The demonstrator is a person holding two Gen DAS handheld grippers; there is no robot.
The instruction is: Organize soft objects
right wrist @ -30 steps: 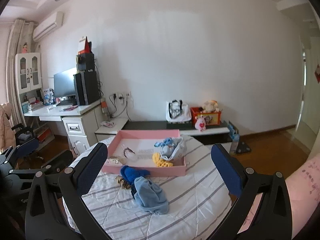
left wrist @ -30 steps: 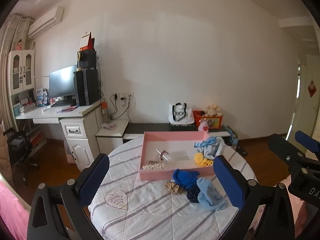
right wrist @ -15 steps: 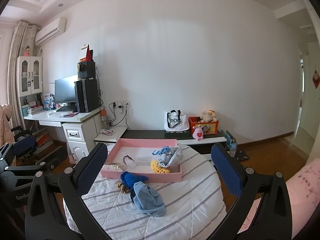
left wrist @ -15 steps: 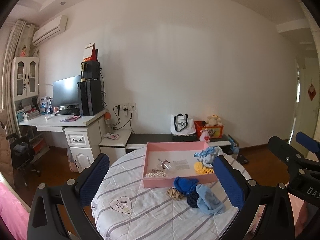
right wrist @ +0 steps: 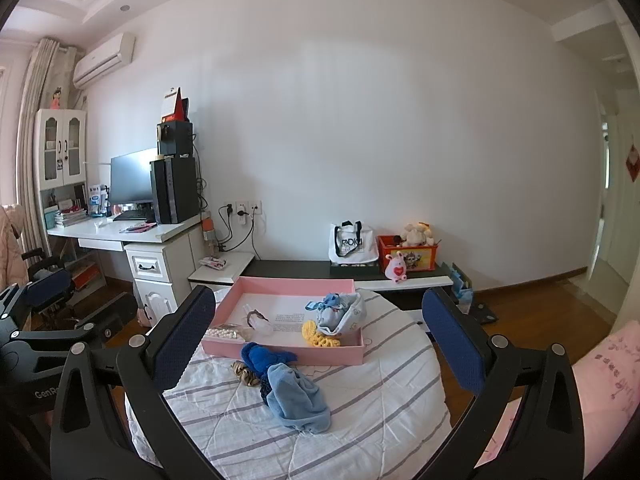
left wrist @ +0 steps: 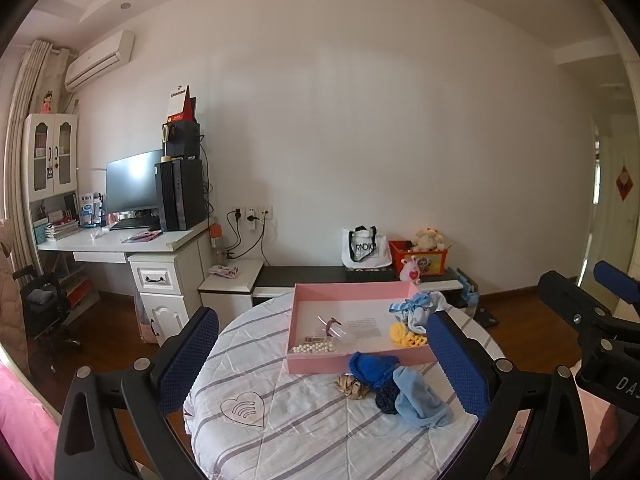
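Note:
A pink tray (left wrist: 320,362) (right wrist: 288,350) sits on a round table with a striped white cloth (left wrist: 280,420) (right wrist: 380,400). Inside the tray lie a light blue bundle (right wrist: 340,312), a yellow knitted piece (right wrist: 318,336), a bead string (right wrist: 222,333) and a clear pouch. In front of the tray lie a royal blue knit (right wrist: 264,356), a light blue cloth (right wrist: 296,398), a dark blue piece and a tan scrunchie (left wrist: 352,385). My left gripper (left wrist: 324,364) and my right gripper (right wrist: 320,344) both stand open and empty, held back from and above the table.
A white desk (left wrist: 120,240) with a monitor and a computer tower stands at the left. A low dark bench (right wrist: 304,270) against the wall carries a tote bag and a red toy box. Wooden floor lies to the right, a pink bedspread (right wrist: 608,380) at the near right.
Both cameras have tilted upward and drawn back a little, so the table and tray sit lower and smaller in view. Nothing on the table has moved.

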